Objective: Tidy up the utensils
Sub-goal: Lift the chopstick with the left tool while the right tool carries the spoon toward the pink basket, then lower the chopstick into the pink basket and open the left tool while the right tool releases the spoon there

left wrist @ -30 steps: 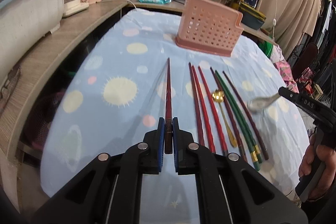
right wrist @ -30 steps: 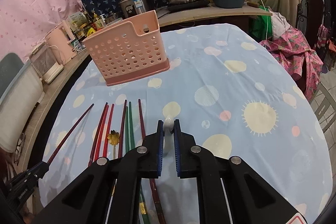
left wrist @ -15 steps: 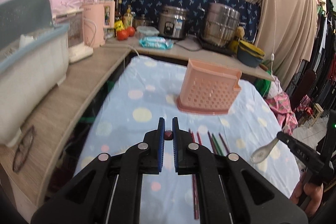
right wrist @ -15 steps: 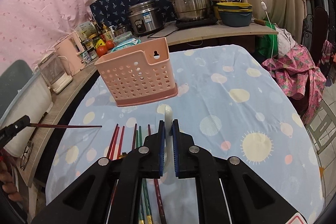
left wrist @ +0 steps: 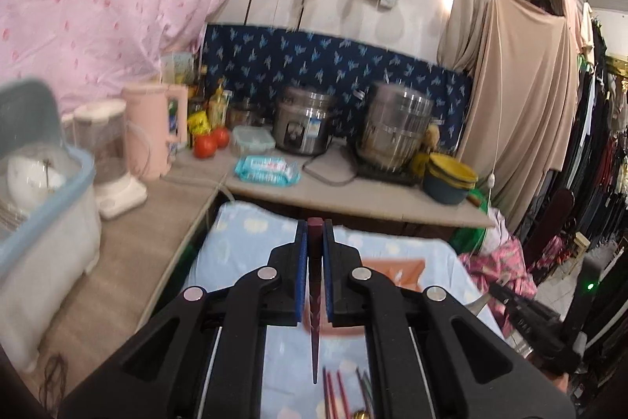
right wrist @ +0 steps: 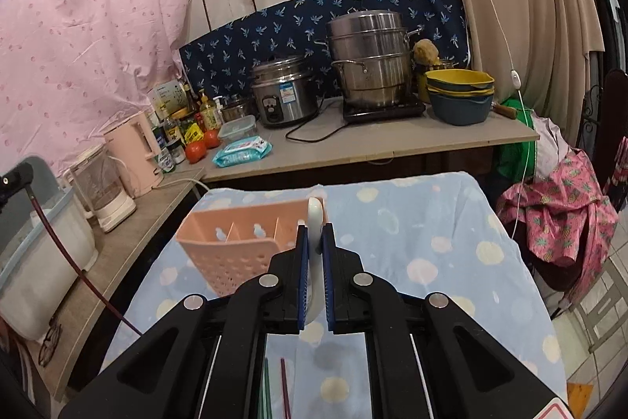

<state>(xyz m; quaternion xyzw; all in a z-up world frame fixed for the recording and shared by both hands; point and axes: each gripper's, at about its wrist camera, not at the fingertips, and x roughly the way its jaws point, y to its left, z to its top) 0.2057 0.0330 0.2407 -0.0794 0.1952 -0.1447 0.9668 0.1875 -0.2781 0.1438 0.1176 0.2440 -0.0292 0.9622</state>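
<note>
With my left tongs (left wrist: 313, 242) clamped on a dark red chopstick (left wrist: 314, 332) and my right tongs (right wrist: 313, 246) gripping the white spoon (right wrist: 315, 222) above the pink caddy (right wrist: 235, 246) on the desk (right wrist: 431, 262), I should lower each upright (slowly) into separate compartments.

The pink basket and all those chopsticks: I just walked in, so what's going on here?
A person is sorting utensils with two handheld grippers. The left gripper is shut on a dark red chopstick, lifted off the table. The right gripper is shut on a white spoon, near the pink basket. More chopsticks lie on the tablecloth.
</note>
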